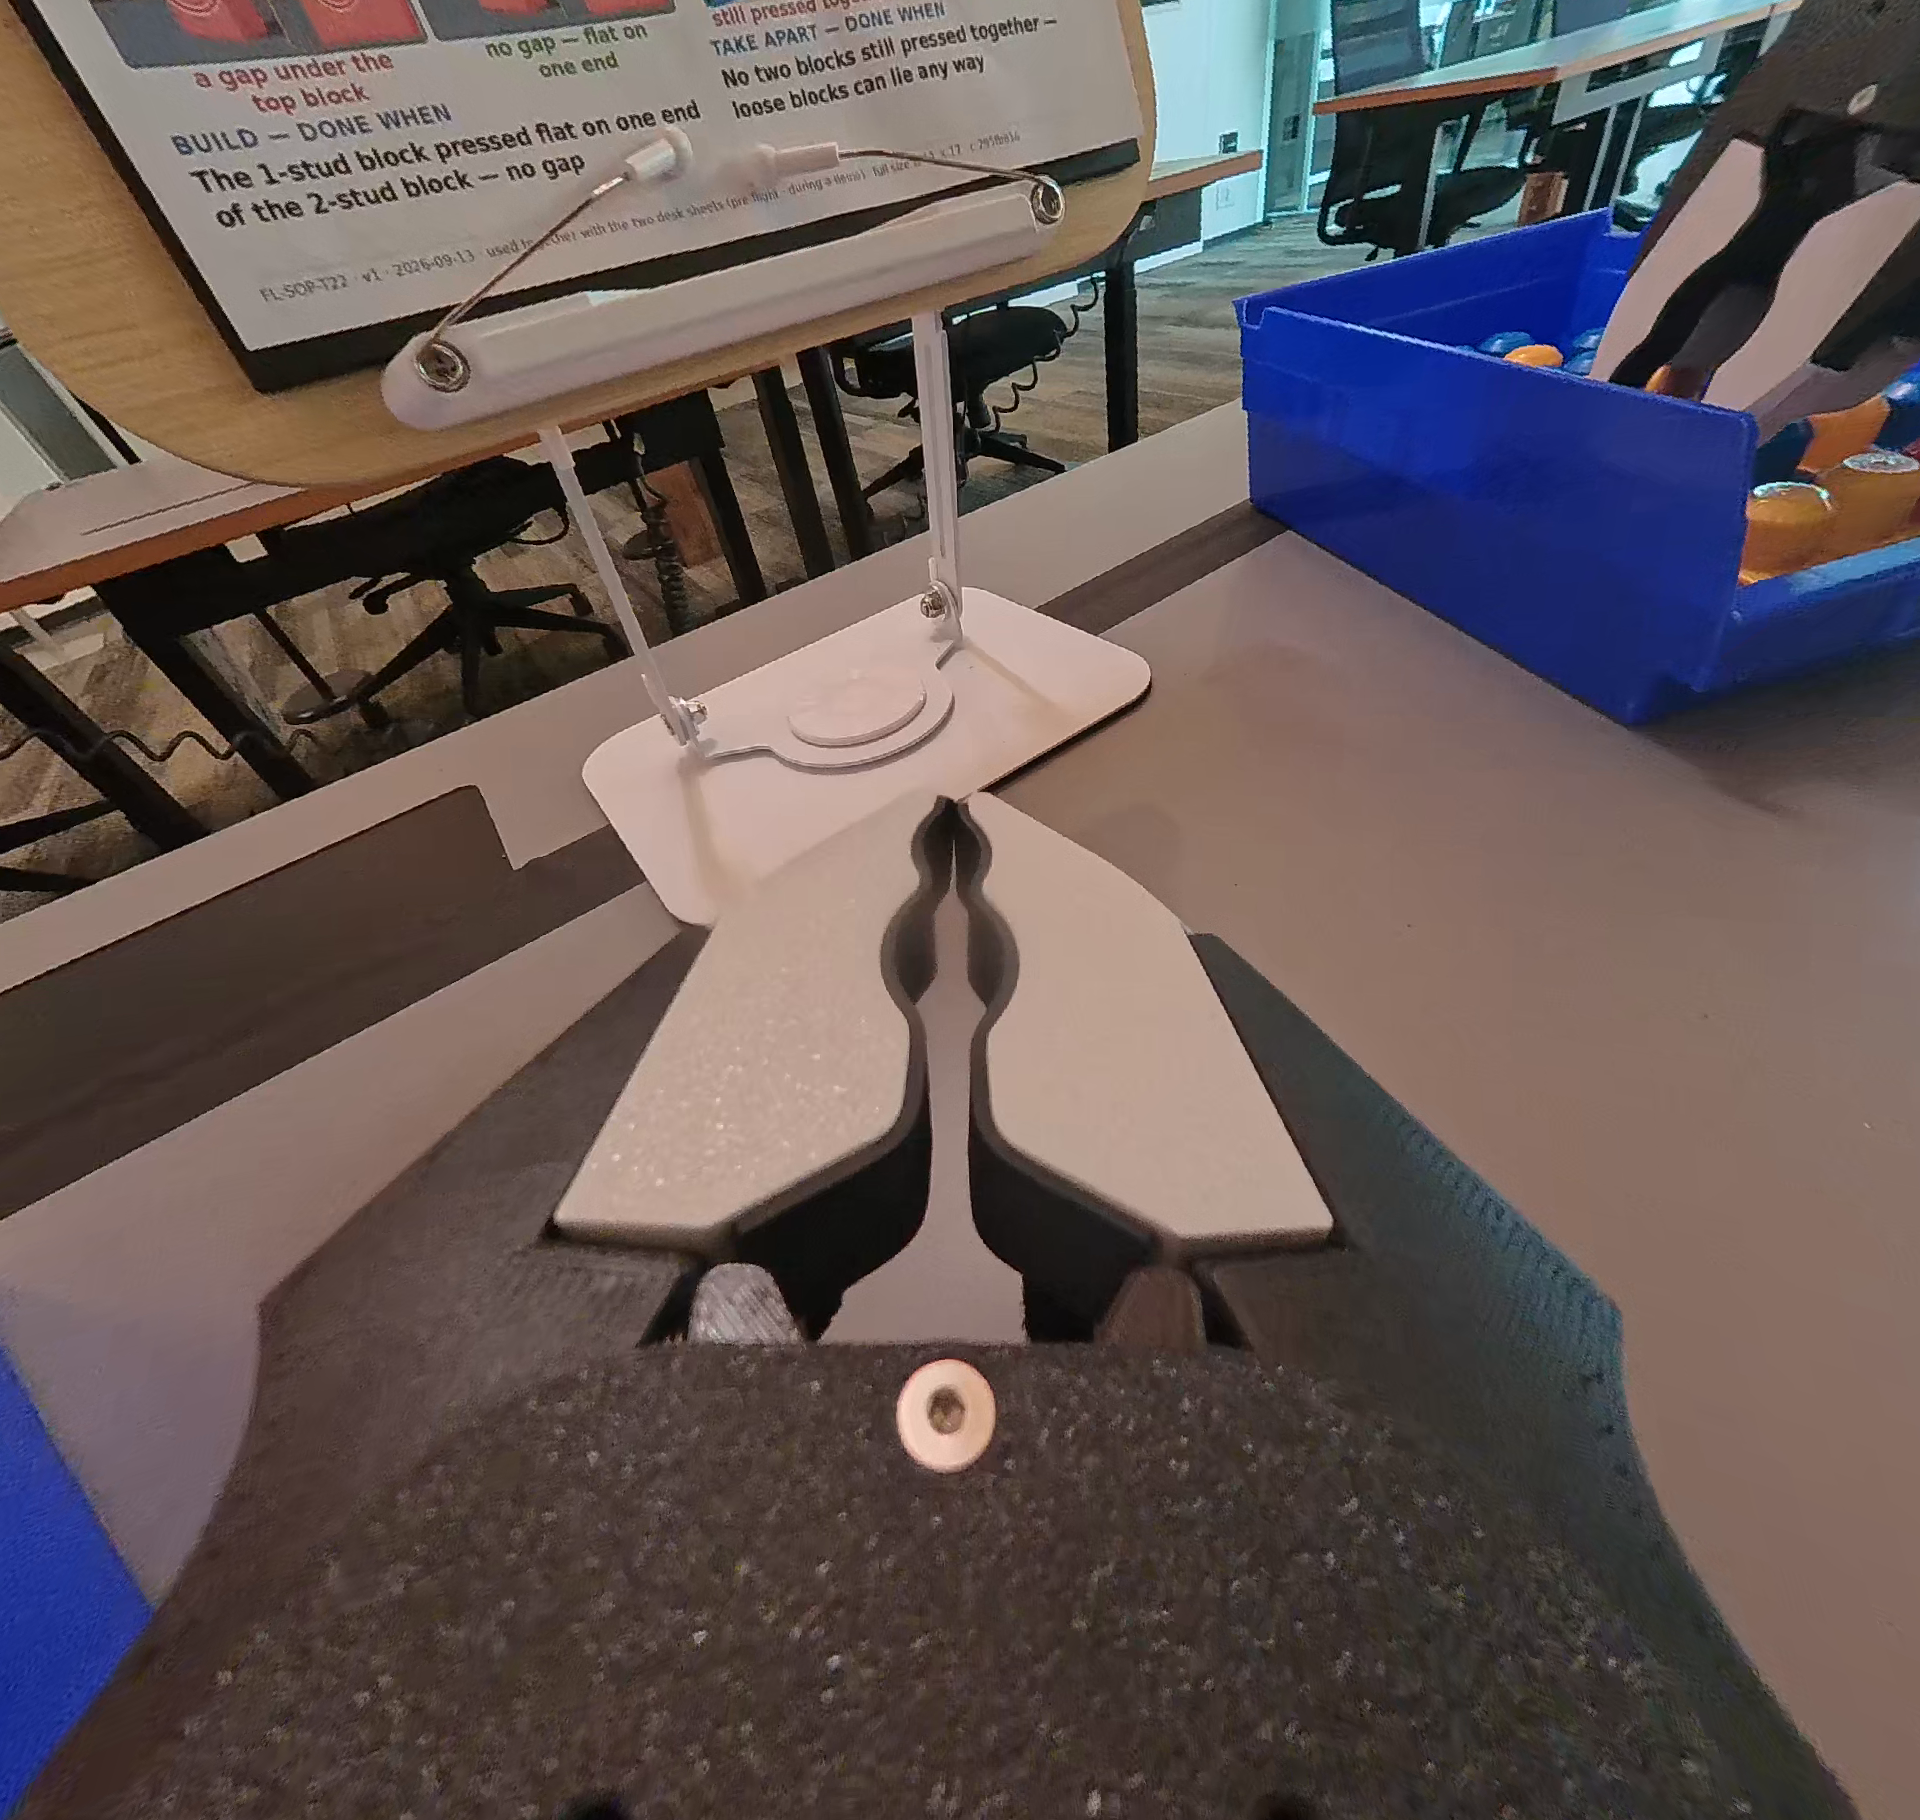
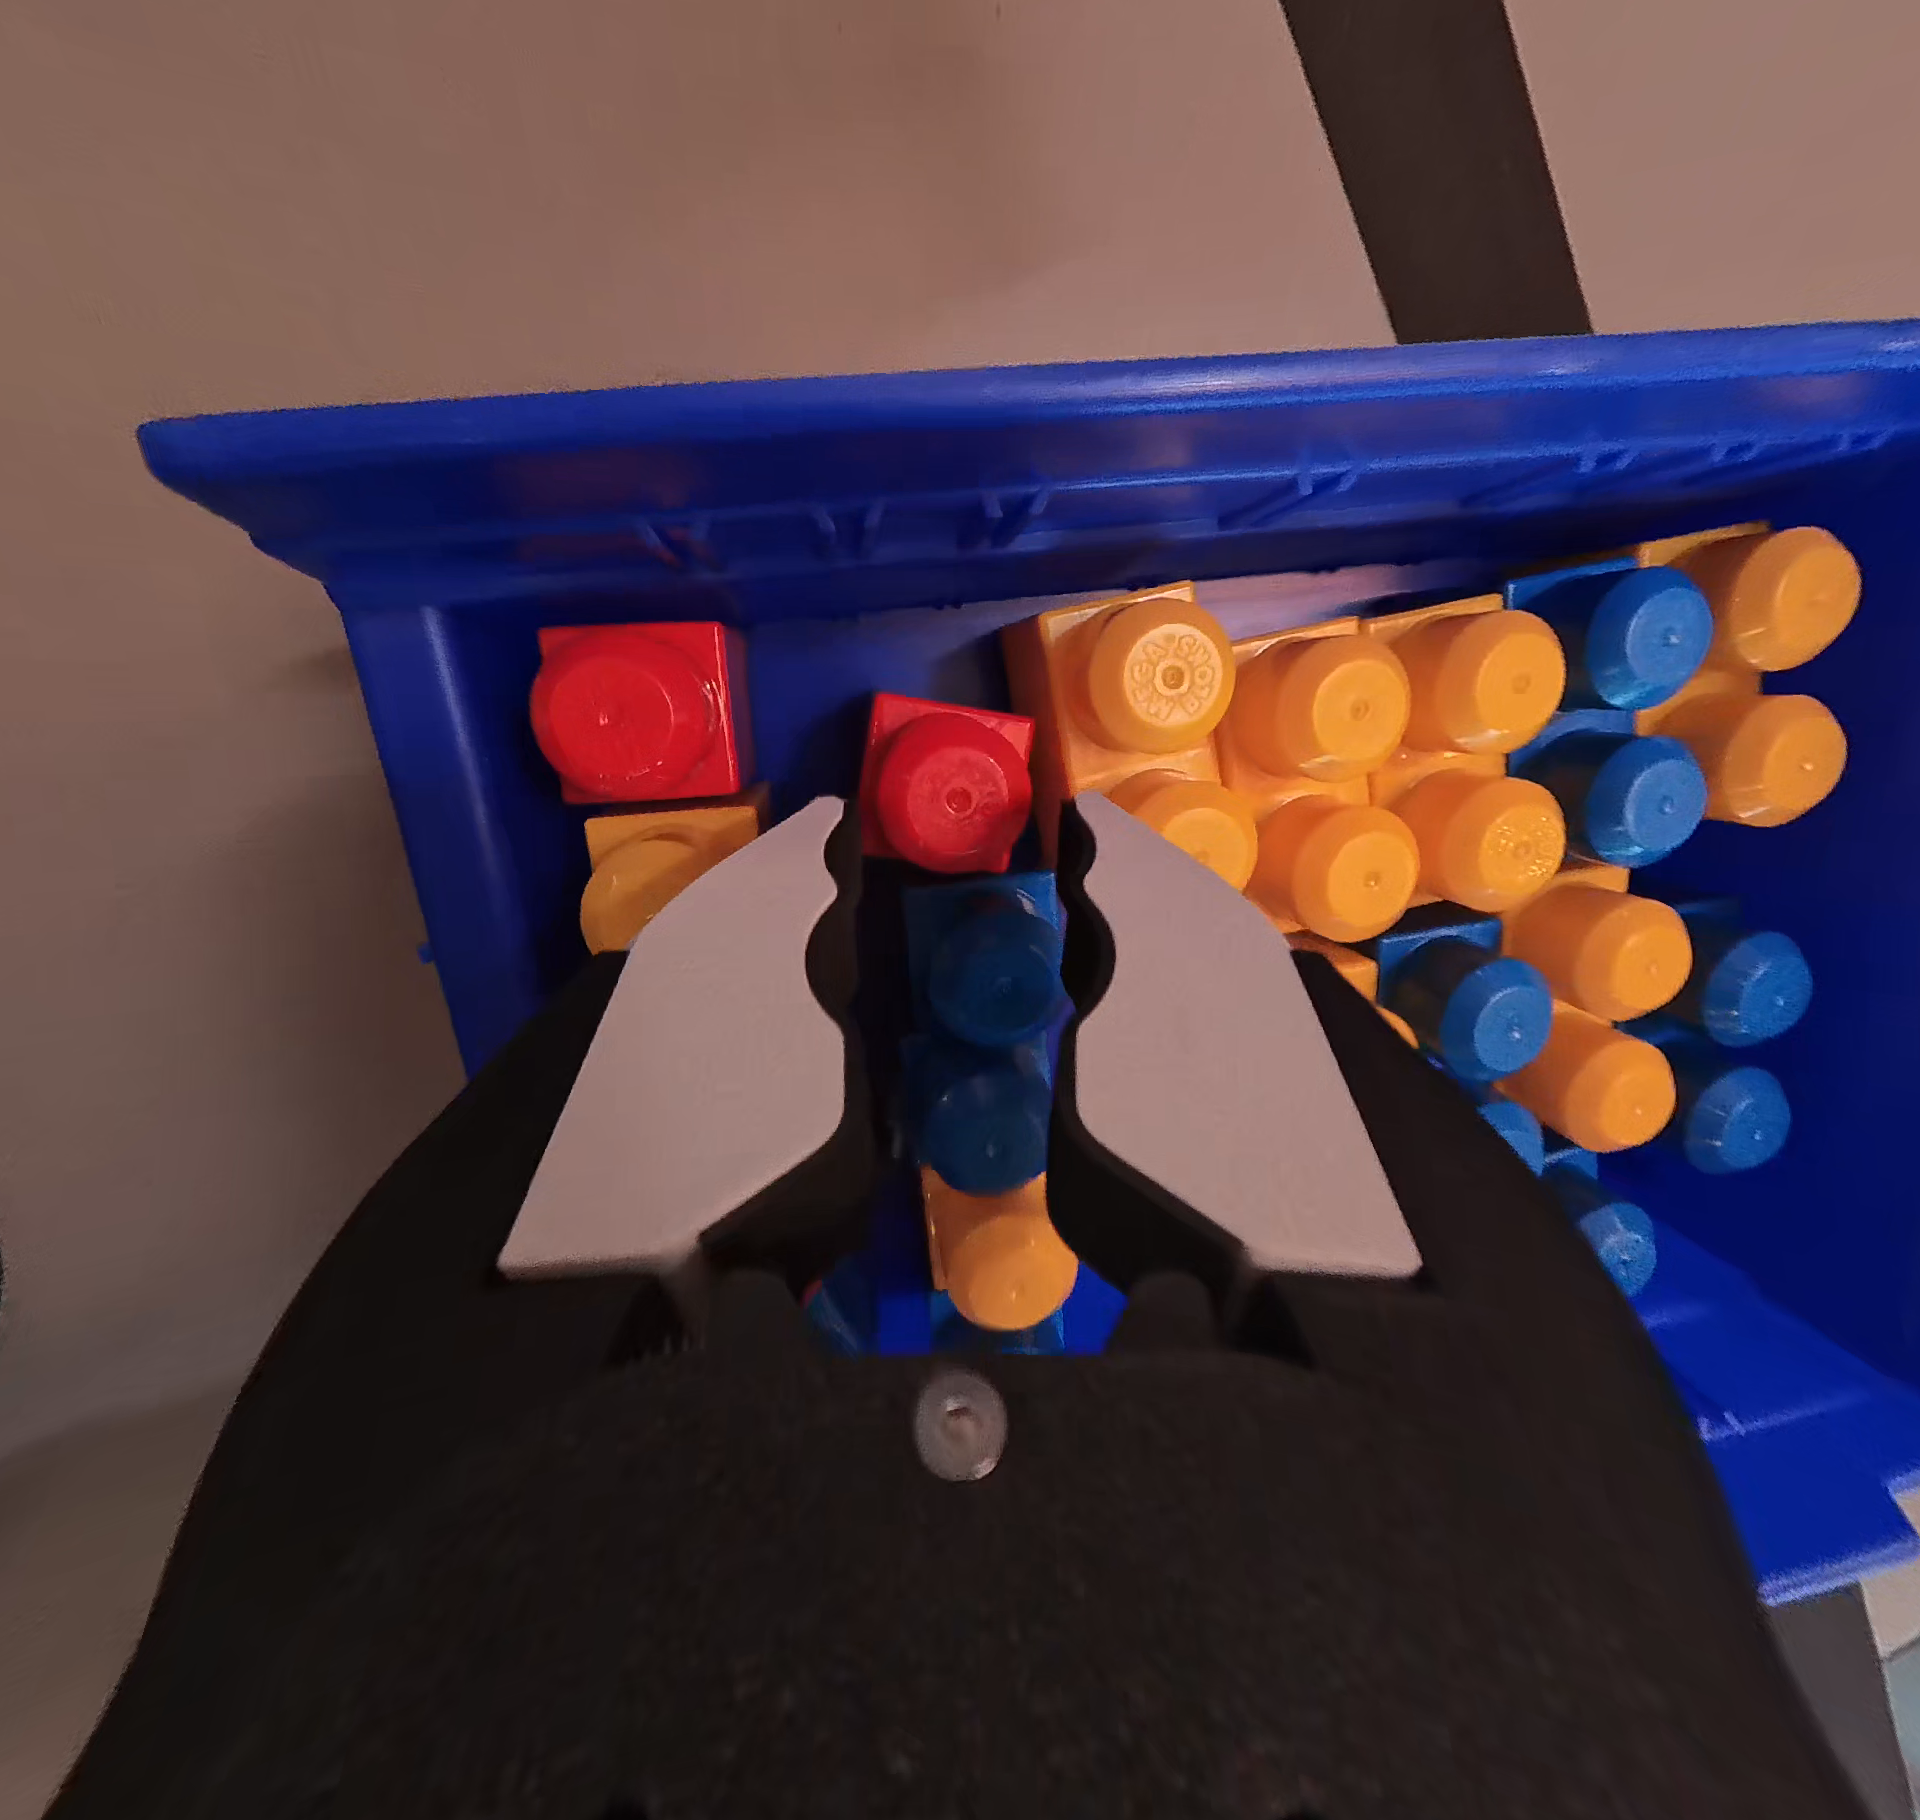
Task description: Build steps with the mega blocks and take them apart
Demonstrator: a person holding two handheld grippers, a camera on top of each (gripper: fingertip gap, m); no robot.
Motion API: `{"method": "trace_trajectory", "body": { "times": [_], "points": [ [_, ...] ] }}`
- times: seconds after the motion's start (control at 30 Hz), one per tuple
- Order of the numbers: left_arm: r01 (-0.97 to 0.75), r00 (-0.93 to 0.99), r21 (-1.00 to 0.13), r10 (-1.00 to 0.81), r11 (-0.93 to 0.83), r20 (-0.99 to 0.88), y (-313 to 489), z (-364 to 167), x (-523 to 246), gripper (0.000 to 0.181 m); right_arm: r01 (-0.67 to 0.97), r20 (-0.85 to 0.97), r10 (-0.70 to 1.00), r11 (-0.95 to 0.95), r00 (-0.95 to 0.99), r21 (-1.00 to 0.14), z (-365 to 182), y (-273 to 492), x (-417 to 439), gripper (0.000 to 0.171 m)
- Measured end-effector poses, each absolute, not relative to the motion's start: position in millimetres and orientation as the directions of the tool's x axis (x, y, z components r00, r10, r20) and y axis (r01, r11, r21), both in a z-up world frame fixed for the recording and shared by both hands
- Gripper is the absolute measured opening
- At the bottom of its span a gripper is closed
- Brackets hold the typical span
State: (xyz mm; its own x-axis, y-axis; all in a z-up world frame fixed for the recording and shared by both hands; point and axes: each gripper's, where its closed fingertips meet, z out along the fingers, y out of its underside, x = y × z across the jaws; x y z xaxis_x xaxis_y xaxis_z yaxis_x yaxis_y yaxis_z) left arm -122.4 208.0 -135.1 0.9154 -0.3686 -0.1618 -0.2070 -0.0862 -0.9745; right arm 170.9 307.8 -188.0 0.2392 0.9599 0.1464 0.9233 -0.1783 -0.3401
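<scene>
Red, orange and blue mega blocks (image 2: 1320, 710) are lying studs-up – loose, crowding the blue bin (image 2: 727, 482)

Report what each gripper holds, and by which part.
Nothing is held. The left gripper is shut on nothing above the table. The right gripper is open inside the blue bin, straddling a red block without clamping it.

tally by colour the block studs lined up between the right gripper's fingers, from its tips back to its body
red stud: 1
blue studs: 2
orange stud: 1
total: 4
</scene>
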Motion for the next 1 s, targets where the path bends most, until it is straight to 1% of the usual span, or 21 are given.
{"method": "trace_trajectory", "body": {
  "times": [0.1,0.17,0.23,0.3,0.37,0.43,0.53,0.63,0.77,0.87,1.0],
  "points": [
    [-0.21,0.913,-0.974,-0.373,-0.089,-0.163,208,-136,-121,0.0,0.951,0.148,0.967,-0.163,0.207,-0.263,-194,306,174,0.029],
    [-0.212,0.912,-0.973,-0.376,-0.09,-0.164,208,-137,-121,0.0,0.964,0.16,0.974,-0.123,0.163,-0.236,-195,307,172,0.028],
    [-0.213,0.911,-0.973,-0.38,-0.093,-0.163,208,-138,-120,0.0,0.976,0.174,0.982,-0.041,0.079,-0.213,-195,305,168,0.028],
    [-0.216,0.908,-0.972,-0.385,-0.095,-0.165,208,-139,-120,0.0,0.983,0.207,0.978,0.073,-0.036,-0.171,-194,304,167,0.028],
    [-0.222,0.906,-0.971,-0.388,-0.093,-0.17,208,-139,-119,0.0,0.983,0.219,0.97,0.138,-0.108,-0.124,-194,303,167,0.028],
    [-0.23,0.904,-0.969,-0.39,-0.092,-0.177,208,-139,-119,0.0,0.984,0.214,0.969,0.145,-0.121,-0.102,-194,303,167,0.028],
    [-0.233,0.902,-0.968,-0.393,-0.092,-0.179,208,-140,-118,0.0,0.989,0.207,0.975,0.102,-0.079,-0.104,-193,306,169,0.028],
    [-0.231,0.902,-0.968,-0.395,-0.094,-0.177,208,-140,-118,0.0,0.986,0.194,0.981,0.057,-0.025,-0.159,-186,305,165,0.033],
    [-0.229,0.903,-0.969,-0.391,-0.091,-0.177,208,-139,-118,0.0,0.959,0.218,0.974,-0.002,0.066,-0.282,-159,309,153,0.039],
    [-0.229,0.905,-0.97,-0.385,-0.085,-0.18,208,-138,-119,0.0,0.887,0.308,0.932,-0.031,0.192,-0.46,-121,321,130,0.039],
    [-0.228,0.907,-0.97,-0.38,-0.082,-0.181,208,-137,-119,0.0,0.666,0.336,0.849,-0.025,0.408,-0.746,-63,322,93,0.037]
  ]
}}
